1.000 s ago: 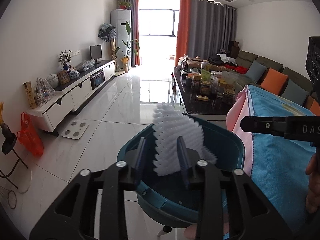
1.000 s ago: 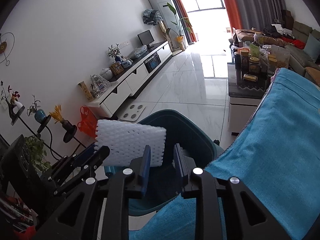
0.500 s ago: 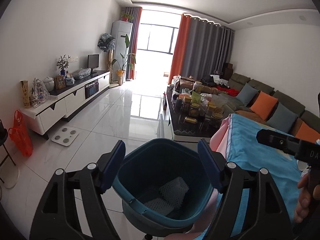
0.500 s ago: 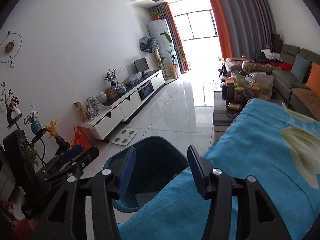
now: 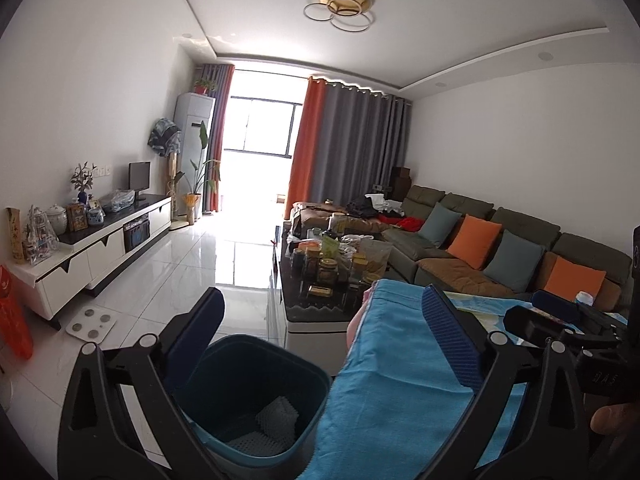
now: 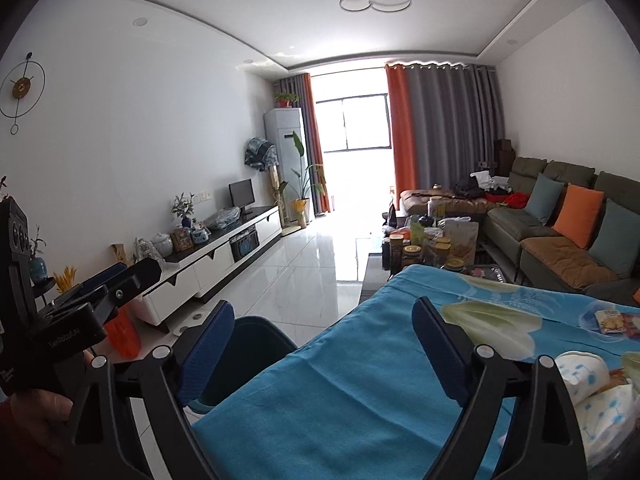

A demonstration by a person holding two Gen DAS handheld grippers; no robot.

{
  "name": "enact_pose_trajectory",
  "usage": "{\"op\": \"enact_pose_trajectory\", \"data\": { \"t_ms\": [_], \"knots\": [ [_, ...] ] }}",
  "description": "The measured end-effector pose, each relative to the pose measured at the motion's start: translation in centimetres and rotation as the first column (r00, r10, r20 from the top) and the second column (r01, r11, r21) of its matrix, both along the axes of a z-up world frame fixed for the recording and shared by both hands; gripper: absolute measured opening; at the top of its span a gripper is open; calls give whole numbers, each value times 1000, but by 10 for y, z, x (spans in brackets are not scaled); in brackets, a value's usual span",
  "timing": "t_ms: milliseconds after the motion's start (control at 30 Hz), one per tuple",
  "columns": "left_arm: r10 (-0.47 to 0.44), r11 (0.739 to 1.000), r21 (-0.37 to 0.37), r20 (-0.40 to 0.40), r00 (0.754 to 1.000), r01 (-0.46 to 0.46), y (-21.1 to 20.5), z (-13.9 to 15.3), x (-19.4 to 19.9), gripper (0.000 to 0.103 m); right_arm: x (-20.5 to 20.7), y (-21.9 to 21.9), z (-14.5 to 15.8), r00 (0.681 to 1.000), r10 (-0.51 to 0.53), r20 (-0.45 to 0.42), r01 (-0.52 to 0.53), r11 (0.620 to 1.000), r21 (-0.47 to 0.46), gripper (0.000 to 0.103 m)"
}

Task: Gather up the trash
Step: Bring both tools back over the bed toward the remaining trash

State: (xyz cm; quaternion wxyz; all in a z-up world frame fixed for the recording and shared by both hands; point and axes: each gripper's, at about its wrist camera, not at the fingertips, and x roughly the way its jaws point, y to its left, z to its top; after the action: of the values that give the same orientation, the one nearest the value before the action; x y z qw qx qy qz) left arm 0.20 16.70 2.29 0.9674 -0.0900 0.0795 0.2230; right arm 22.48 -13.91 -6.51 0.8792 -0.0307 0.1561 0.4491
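My left gripper (image 5: pixel 322 320) hangs over the near edge of a teal bin (image 5: pixel 240 376); its jaws are opening wide with nothing between them. Two pieces of white foam netting (image 5: pixel 276 420) lie on the bin's floor. My right gripper (image 6: pixel 324 328) is above the corner of the blue-clothed table (image 6: pixel 340 408), its jaws also opening and empty. The bin (image 6: pixel 260 340) stands just left of that corner. White patterned paper cups (image 6: pixel 580 372) and snack wrappers (image 6: pixel 612 322) lie on the cloth at the right. Each gripper shows at the edge of the other's view.
A black coffee table crowded with jars (image 5: pixel 332 272) stands past the clothed table. A sofa with cushions (image 5: pixel 500 248) runs along the right wall, a white TV cabinet (image 5: pixel 100 248) along the left. A bathroom scale (image 5: pixel 91 322) lies on the tiled floor.
A second ago white foam netting was held over the bin. Both grippers opened, the netting dropped into the bin, and both grippers rose and tilted up.
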Motion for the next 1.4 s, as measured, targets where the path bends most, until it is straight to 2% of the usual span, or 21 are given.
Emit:
{"op": "enact_pose_trajectory", "data": {
  "t_ms": [100,267,567,700,1000,1400],
  "knots": [
    [-54,998,33,6,999,53,-33,8,8,97,-2,-25,7,997,-68,36,67,997,25,96],
    [-147,988,57,14,989,146,-75,14,19,97,-5,-66,13,982,-174,78,170,984,57,96],
    [-301,952,73,23,953,299,-138,12,30,97,-16,-136,9,919,-371,137,364,929,70,96],
    [-343,938,61,29,939,341,-162,8,31,97,-19,-166,1,886,-445,128,441,895,64,96],
    [-424,904,57,-7,906,423,-195,-10,39,97,-27,-212,-15,813,-574,100,573,818,40,96],
    [-477,877,41,-49,877,479,-199,-23,59,97,-33,-239,-47,757,-652,45,653,757,-27,96]
  ]
}}
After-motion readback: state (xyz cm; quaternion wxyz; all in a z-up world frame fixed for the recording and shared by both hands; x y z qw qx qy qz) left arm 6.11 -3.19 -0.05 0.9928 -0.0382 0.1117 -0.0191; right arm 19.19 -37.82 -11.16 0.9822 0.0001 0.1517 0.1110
